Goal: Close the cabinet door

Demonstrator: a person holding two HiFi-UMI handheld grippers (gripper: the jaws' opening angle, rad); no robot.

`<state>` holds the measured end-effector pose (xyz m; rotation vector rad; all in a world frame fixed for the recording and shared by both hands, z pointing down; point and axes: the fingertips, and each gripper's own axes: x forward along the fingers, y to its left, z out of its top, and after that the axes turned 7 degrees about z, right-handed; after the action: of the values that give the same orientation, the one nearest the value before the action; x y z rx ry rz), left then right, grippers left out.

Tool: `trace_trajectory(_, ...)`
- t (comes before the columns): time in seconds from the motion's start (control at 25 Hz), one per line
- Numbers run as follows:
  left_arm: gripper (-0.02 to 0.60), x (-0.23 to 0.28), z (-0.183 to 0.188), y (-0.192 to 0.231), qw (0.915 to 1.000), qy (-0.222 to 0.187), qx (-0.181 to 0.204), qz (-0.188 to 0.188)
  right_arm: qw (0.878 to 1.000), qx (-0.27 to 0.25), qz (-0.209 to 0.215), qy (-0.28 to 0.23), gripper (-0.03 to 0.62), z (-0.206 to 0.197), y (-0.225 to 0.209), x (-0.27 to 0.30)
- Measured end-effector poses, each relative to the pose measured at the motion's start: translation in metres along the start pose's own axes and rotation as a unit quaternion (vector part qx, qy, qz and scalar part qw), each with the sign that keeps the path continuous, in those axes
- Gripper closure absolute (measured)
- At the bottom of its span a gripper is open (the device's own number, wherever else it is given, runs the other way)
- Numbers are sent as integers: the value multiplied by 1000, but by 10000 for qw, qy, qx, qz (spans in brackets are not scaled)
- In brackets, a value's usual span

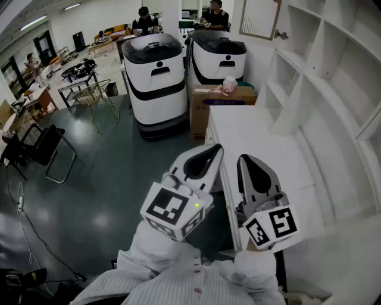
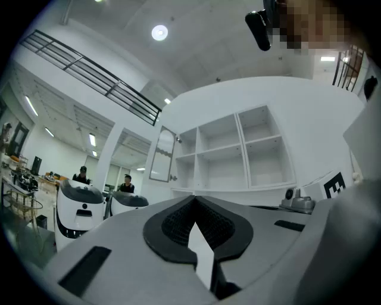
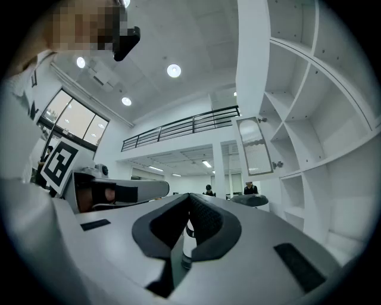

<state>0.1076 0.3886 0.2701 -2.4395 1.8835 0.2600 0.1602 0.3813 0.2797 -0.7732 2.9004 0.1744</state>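
Note:
The cabinet door (image 1: 259, 18) is a glass-panelled leaf with a small knob (image 1: 280, 34). It stands swung open at the far end of the white shelf unit (image 1: 321, 77). The door also shows in the left gripper view (image 2: 162, 155) and the right gripper view (image 3: 253, 146). Both grippers hang side by side near me, far short of the door. My left gripper (image 1: 217, 148) is shut and empty, its pads meeting at the tip (image 2: 193, 199). My right gripper (image 1: 244, 159) is shut too, with nothing in it (image 3: 189, 199).
A white counter (image 1: 256, 137) runs under the shelves toward the door. At its far end stands a cardboard box (image 1: 220, 101), with two white service robots (image 1: 156, 77) behind it. A black chair (image 1: 41, 149) stands on the grey floor at left. People sit at the back.

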Motion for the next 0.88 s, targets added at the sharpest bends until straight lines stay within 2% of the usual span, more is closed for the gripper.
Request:
trace_trajectory(0.52,572,8,2,-3,9999,-11,122,-33,9998,-126,-49,-165,582,14,-5,-3)
trace_trajectory(0.88,572,9,-6,7,10000,15,-80,13,9998,-14,-83,-175,582,5,-14,0)
